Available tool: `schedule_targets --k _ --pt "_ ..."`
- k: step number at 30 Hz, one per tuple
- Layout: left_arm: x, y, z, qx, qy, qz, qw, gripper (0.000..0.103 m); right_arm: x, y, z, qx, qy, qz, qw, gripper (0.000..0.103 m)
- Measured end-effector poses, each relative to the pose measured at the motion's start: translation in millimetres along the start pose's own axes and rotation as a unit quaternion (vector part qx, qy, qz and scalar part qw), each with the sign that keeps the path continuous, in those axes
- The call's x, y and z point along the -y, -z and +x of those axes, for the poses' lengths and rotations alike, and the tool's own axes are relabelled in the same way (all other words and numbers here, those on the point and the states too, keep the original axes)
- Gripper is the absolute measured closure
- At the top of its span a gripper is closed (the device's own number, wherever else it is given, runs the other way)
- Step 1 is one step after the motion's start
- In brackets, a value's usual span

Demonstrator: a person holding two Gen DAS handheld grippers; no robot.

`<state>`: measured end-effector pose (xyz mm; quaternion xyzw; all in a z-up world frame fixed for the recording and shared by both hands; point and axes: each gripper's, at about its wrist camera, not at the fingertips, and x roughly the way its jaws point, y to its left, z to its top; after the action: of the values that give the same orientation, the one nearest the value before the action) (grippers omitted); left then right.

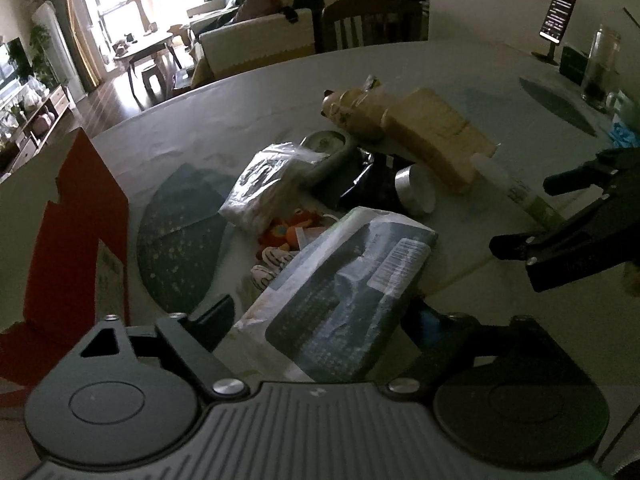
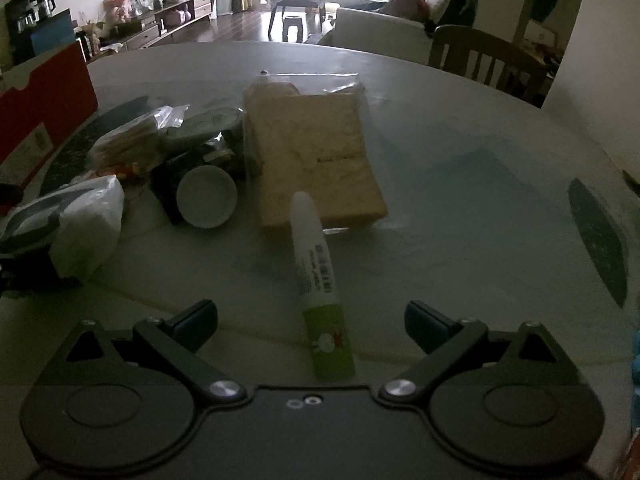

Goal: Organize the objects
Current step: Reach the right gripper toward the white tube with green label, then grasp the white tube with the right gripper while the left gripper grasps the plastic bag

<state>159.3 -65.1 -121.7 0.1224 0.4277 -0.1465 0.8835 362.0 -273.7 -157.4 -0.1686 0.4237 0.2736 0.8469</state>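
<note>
A: What is the left wrist view giving us that the right one is not?

B: It is showing a phone on a stand (image 1: 557,16) and a glass jar (image 1: 600,66) standing at the far right of the round table (image 1: 280,92), and it is catching the right gripper (image 1: 520,216) from the side. The right wrist view is showing the white and green tube (image 2: 316,276) full length, cap resting against the tan flat packet (image 2: 316,152).

A: How is the left gripper (image 1: 320,320) sitting?

B: Its fingers are standing on either side of the bagged dark keyboard (image 1: 352,292), the left pad (image 1: 212,316) near the bag's edge. I cannot tell whether they are pressing it; the bag is hiding the right finger's tip.

A: And the right gripper (image 2: 312,320)?

B: Its jaws are spread wide, holding nothing. The tube's green end is lying between the fingers, touching neither.

A: Where is the rest lying?

B: It is piled mid-table: a clear bag (image 1: 264,184), a roll of silver tape (image 2: 206,196), an orange toy (image 1: 292,232). A red box (image 1: 80,216) is standing at the left edge.
</note>
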Motion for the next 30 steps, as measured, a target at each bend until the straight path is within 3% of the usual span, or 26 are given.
schedule_targets --k 5,12,13,15,19,25,30 --pt "1.7 1.0 -2.0 -0.005 -0.002 -0.008 1.0 0.041 1.0 0.1 -1.4 0.005 -0.012 -0.004 1.0 0.005" --pt "0.9 3.7 -12.6 0.002 -0.01 -0.027 0.9996 0.062 0.1 1.1 -1.0 0.009 -0.021 -0.011 1.0 0.01" --pt "0.4 4.3 -14.8 0.005 -0.011 -0.031 0.9995 0.064 -0.1 1.5 -0.4 0.008 -0.021 -0.012 1.0 0.013" --pt "-1.3 5.6 -18.9 0.008 -0.011 -0.039 0.9992 0.07 1.6 1.2 -0.8 0.009 -0.027 -0.006 1.0 0.043" --pt "-3.5 8.5 -25.2 0.013 -0.015 -0.048 0.9986 0.071 0.0 -1.9 -2.3 0.006 -0.02 -0.009 1.0 0.053" --pt "-7.6 14.4 -35.3 0.015 -0.016 -0.066 0.9976 0.079 4.1 2.4 -9.5 -0.009 -0.015 0.02 1.0 0.082" --pt "-13.2 18.9 -40.4 0.014 -0.003 -0.082 0.9965 0.085 1.1 7.7 -21.9 -0.02 -0.028 0.033 0.999 0.086"
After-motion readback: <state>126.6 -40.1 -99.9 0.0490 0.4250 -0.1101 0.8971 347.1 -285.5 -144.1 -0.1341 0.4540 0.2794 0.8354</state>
